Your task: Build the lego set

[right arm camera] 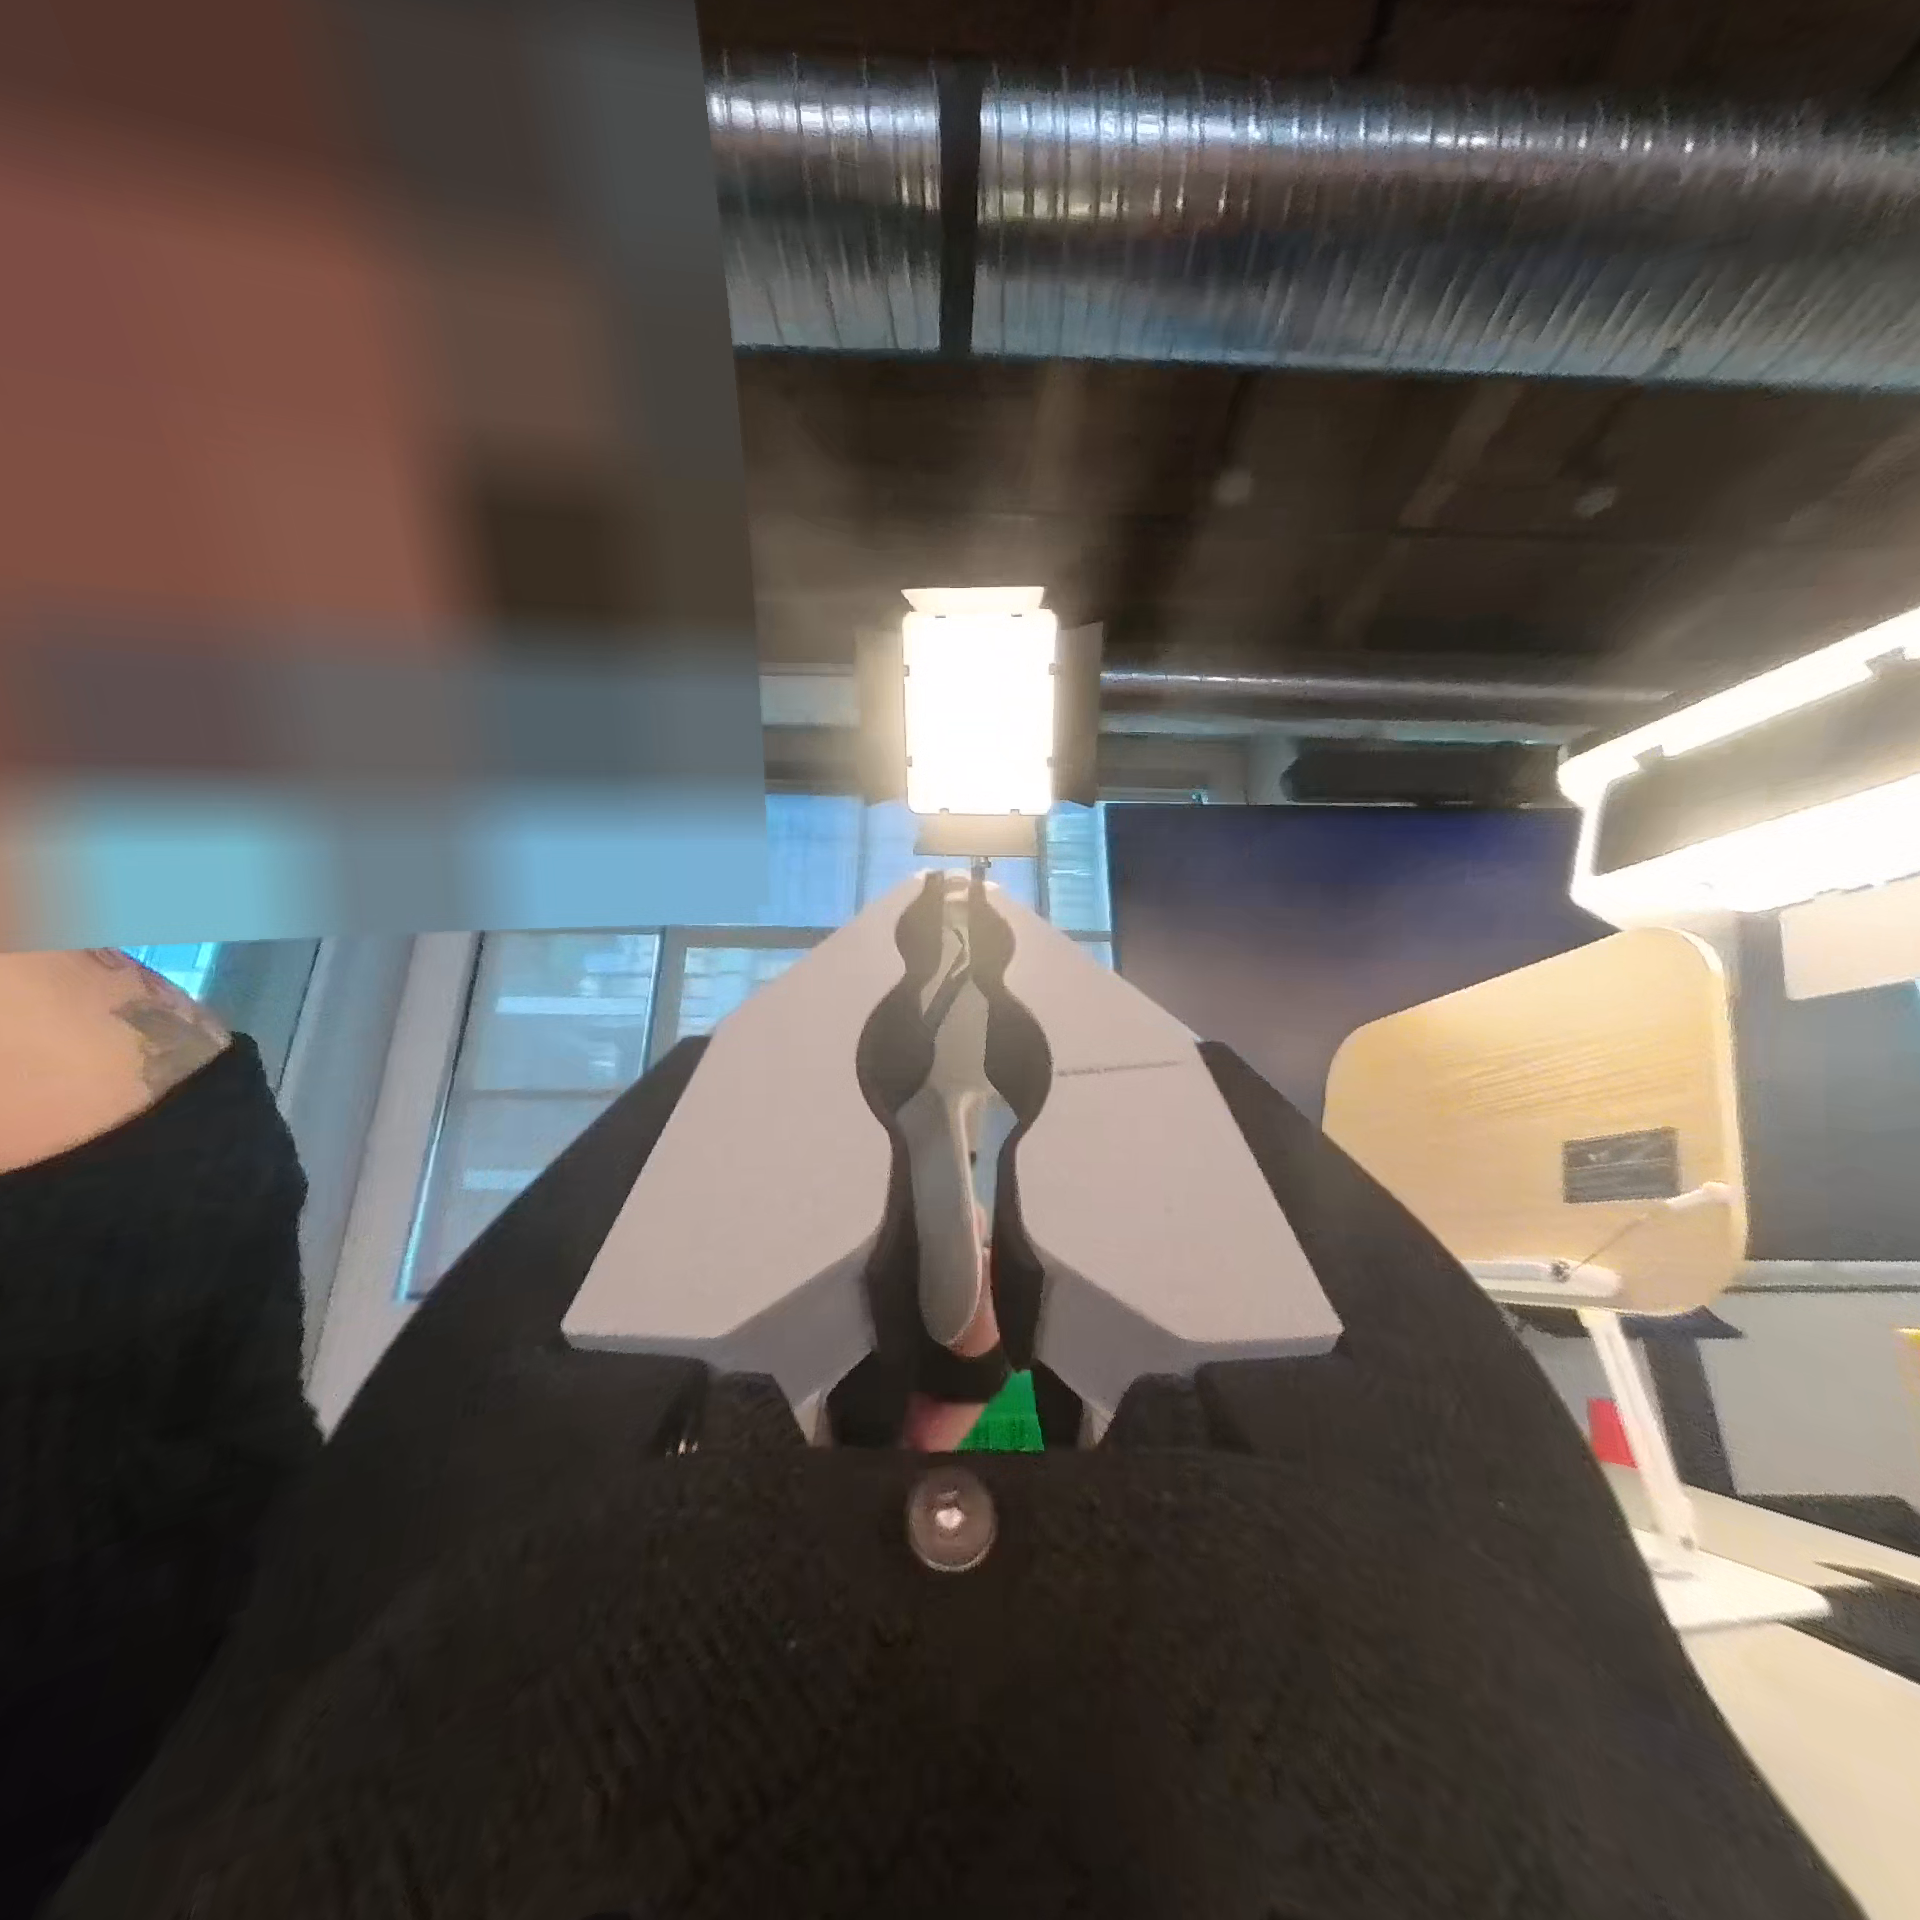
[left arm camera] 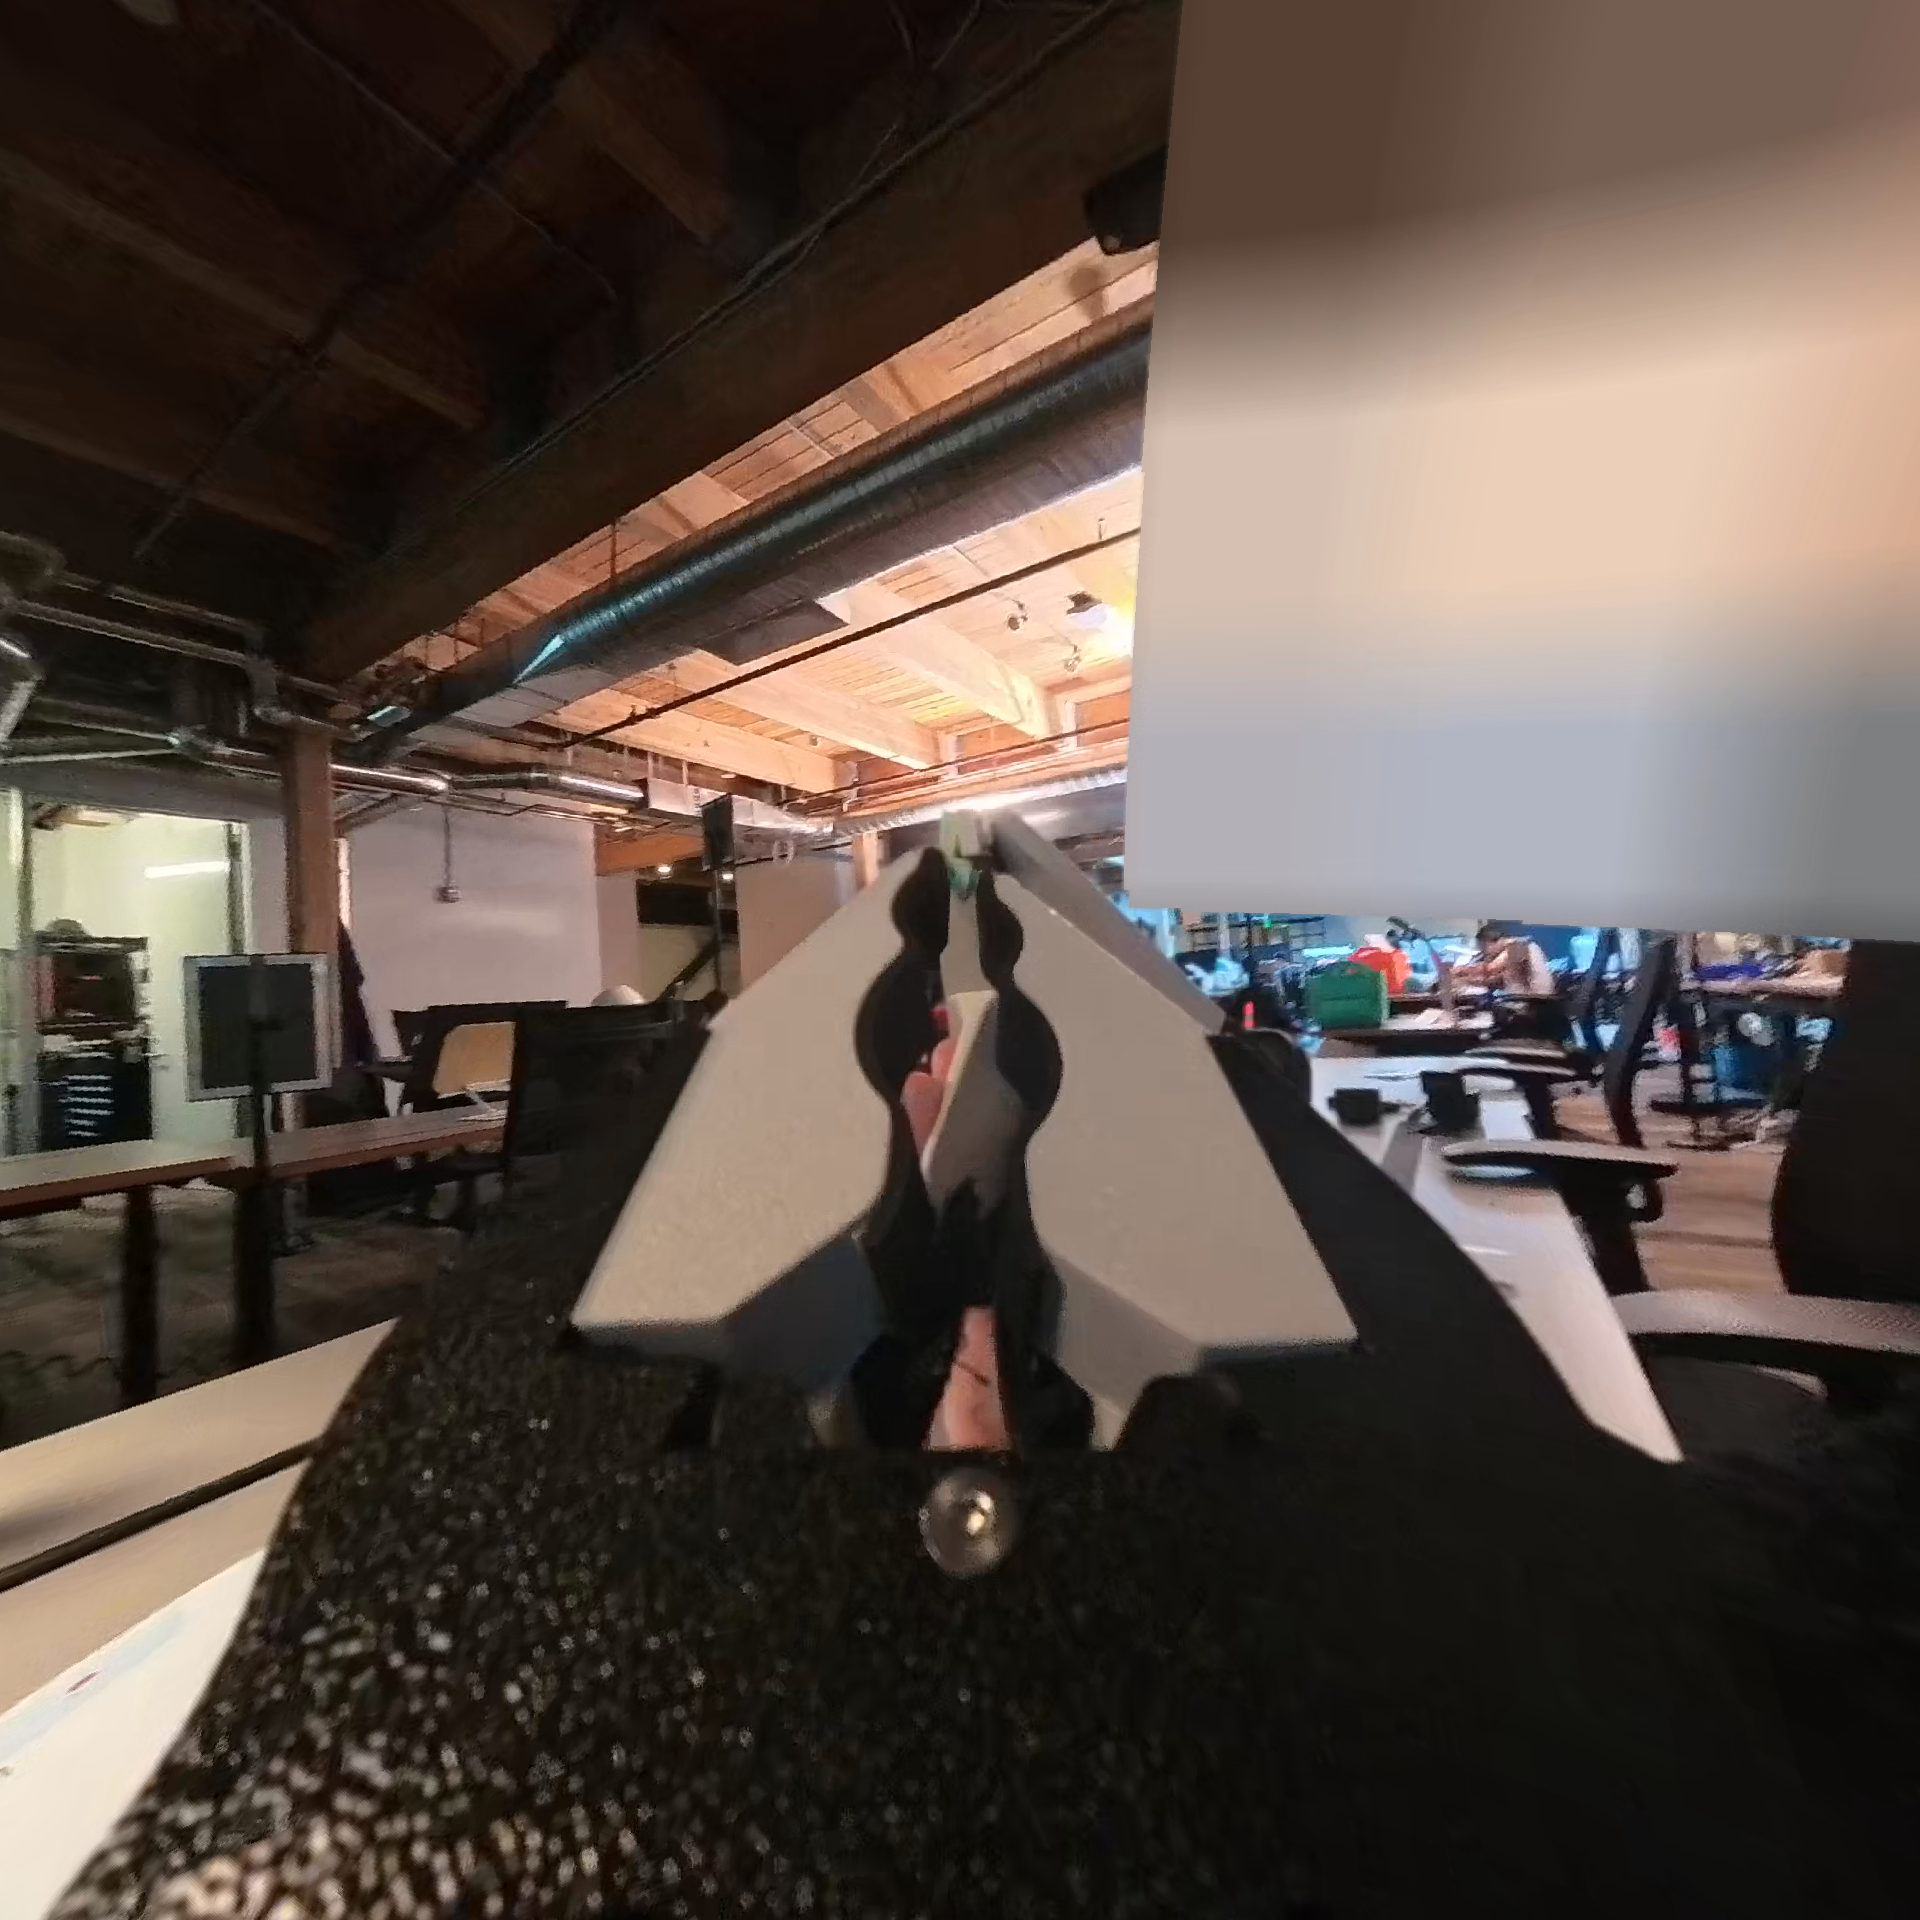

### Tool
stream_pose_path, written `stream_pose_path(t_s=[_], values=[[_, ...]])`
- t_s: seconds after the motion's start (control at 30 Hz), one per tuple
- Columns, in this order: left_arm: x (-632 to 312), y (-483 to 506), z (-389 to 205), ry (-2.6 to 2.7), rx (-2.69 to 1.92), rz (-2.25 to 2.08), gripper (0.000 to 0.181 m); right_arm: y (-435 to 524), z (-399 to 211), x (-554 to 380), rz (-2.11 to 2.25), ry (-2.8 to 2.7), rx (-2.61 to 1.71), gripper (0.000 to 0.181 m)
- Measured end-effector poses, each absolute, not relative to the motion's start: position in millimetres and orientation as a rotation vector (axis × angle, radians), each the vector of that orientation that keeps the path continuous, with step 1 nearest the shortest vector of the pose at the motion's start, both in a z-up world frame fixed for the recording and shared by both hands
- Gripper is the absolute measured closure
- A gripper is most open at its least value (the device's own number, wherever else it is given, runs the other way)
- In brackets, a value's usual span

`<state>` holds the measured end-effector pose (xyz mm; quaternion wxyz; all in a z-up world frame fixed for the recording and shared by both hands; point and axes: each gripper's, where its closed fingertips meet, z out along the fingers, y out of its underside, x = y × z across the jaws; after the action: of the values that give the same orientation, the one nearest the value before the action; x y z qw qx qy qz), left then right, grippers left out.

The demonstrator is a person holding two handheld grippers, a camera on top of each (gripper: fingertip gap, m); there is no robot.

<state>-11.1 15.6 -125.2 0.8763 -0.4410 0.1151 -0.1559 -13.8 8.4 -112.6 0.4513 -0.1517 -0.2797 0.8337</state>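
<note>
The left gripper (left arm camera: 964, 868) is raised toward the ceiling, its jaws clenched on a small lego piece (left arm camera: 962, 844), pale white-green above and teal below, pinched at the very tips. The right gripper's finger (left arm camera: 1049, 883) is seen just beside that piece in the left wrist view, apparently touching it. In the right wrist view the right gripper (right arm camera: 958, 885) is likewise pointed upward, with the jaws drawn nearly together; whether anything is grasped between them cannot be told, since the tips are set against a bright lamp panel (right arm camera: 977, 712). The other gripper's grey body (right arm camera: 951, 1174) and a strip of green (right arm camera: 1003, 1413) are glimpsed through the gap below.

No container is shown in either view.

Only the left wrist view gives the lego piece itself, together with a white desk (left arm camera: 156, 1475) at the lower left, long benches (left arm camera: 239, 1153) and office chairs (left arm camera: 1558, 1164) well apart. Only the right wrist view gives a person's black-clad shoulder (right arm camera: 135, 1247) close at the left edge, a silver duct (right arm camera: 1351, 197) overhead and a pale wooden chair back (right arm camera: 1538, 1122) at the right. Open air surrounds both grippers above the desk.
</note>
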Motion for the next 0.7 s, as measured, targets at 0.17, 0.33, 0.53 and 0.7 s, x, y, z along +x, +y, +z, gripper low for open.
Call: stream_pose_path(t_s=[0.17, 0.33, 0.53, 0.7], values=[[-9, 14, -125, 0.248, -0.918, -0.328, 0.178, 6, -112, -12, 2.008, -0.709, -0.354, 0.178], [-9, 15, -126, 0.236, -0.92, -0.432, 0.177, 7, -113, -13, 1.995, -0.707, -0.358, 0.179], [-22, 29, -134, 0.064, -0.963, -0.641, 0.177, 20, -120, -27, 1.706, -0.73, -0.472, 0.178], [-26, 31, -136, 0.046, -0.973, -0.658, 0.177, 23, -123, -31, 1.67, -0.72, -0.514, 0.178]])
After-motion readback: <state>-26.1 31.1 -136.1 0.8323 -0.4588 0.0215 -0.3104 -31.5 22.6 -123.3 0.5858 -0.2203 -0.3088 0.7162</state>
